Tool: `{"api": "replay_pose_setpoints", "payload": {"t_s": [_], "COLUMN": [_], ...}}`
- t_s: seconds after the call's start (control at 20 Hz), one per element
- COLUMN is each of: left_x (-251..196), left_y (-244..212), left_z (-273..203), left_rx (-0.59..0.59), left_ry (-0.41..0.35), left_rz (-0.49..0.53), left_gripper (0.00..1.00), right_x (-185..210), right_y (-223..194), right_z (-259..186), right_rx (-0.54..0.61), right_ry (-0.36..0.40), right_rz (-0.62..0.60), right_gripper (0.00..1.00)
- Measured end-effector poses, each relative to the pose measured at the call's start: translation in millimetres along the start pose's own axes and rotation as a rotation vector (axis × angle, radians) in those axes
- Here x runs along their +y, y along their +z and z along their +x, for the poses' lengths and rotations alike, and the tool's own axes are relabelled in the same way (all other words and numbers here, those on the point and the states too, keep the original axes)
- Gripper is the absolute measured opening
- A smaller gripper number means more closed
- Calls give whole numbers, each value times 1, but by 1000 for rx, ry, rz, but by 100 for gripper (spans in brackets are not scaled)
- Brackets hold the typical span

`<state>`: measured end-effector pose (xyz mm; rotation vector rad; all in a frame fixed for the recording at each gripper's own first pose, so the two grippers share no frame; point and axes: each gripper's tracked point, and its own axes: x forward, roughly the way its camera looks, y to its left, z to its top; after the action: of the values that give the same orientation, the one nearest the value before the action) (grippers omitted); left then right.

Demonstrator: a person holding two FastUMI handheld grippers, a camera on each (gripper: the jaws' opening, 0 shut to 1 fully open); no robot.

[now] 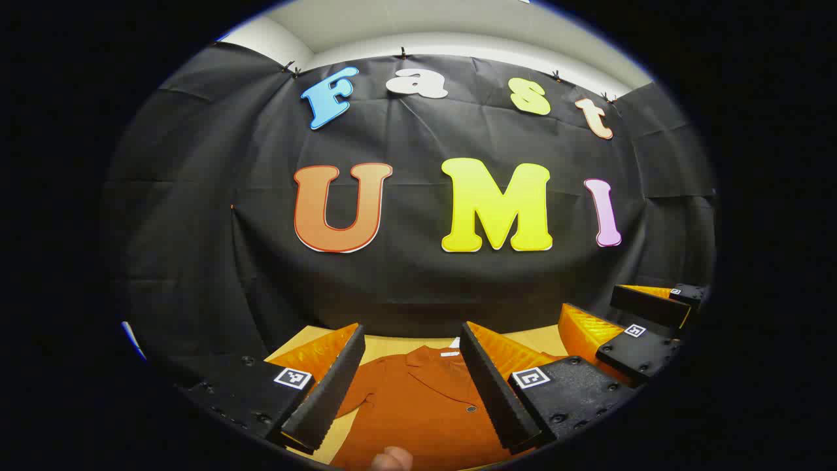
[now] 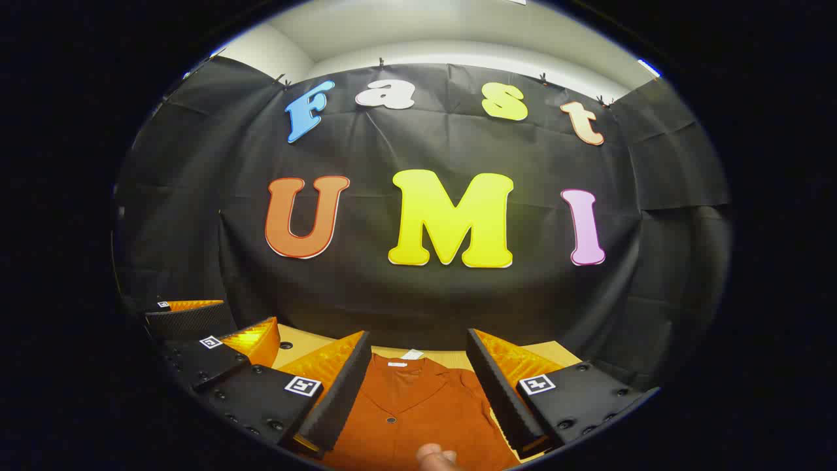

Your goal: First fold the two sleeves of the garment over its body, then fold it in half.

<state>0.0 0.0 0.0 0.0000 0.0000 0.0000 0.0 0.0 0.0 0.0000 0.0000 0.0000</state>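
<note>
Rust-orange garment lies flat on the wooden table, at 6 o'clock; left gripper and right gripper both released, fingers spread above it

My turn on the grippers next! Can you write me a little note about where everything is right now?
Left gripper: open, holding nothing, up above the shirt.
Right gripper: open, holding nothing, also above it.
Orange button-up shirt: lies flat on the wooden table, collar toward the black wall, buttoned front up. One sleeve shows spread out to the side, unfolded.
Done: nothing visible so far.
Left: fold both sleeves over the body, then fold the shirt in half.
</note>
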Motion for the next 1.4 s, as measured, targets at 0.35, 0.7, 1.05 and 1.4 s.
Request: {"api": "replay_pose_setpoints", "payload": {"t_s": [0.35,0.7,1.05,1.4], "left_x": [2,2,-6,-9], "left_y": [-6,-13,-14,-19], "left_z": [3,2,2,2], "left_rx": [8,18,21,28], "left_ry": [-11,-20,-36,-40], "left_rz": [-4,-8,-11,-16], "left_gripper": [96,100,100,100], "right_x": [-9,-30,-49,-49], "right_y": [8,15,14,7], "right_z": [-3,-3,-5,-10], "right_rx": [-30,-47,-43,-24], "right_ry": [-27,-66,-100,-92], "right_rz": [-19,-55,-57,-48], "right_gripper": [94,94,94,94]}}
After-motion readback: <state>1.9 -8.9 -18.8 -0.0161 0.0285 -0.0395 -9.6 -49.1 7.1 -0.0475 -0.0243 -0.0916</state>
